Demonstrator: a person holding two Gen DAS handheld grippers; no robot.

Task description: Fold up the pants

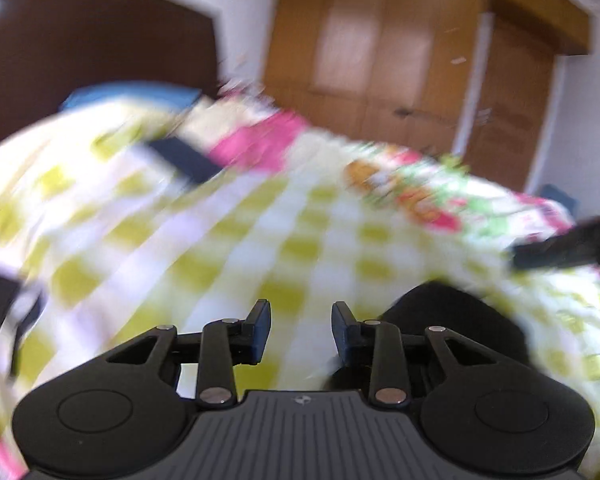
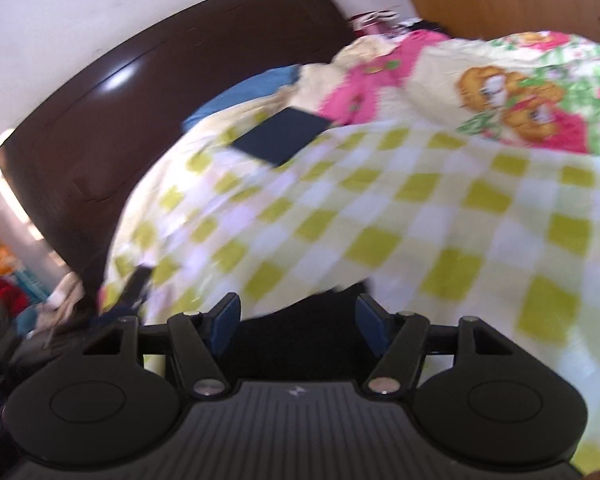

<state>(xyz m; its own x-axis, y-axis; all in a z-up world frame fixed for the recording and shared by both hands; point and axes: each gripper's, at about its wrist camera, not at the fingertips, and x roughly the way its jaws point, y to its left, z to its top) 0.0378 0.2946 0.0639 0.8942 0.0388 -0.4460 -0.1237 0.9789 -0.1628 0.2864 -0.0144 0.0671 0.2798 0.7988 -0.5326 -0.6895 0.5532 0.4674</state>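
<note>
The left gripper [image 1: 300, 330] hung over a bed covered by a checked yellow-green and white blanket [image 1: 260, 232], its two fingers [image 1: 260, 330] parted with only blanket showing in the gap. The black pants [image 1: 460, 320] lay bunched on the blanket just to the right of the right-hand finger and partly behind it; blur made it impossible to tell whether cloth touched that finger, but nothing was pinched. The left view was badly smeared.

The right gripper [image 2: 298, 326] stood wider apart. The pants [image 2: 300, 332] filled the space between its fingers [image 2: 224, 322] as a dark mass lying under and ahead of them, not squeezed by the pads. Both grippers were released.

Farther up the bed lay a dark flat book [image 2: 284, 136], well apart from the pants, near a dark headboard [image 2: 120, 120].
</note>
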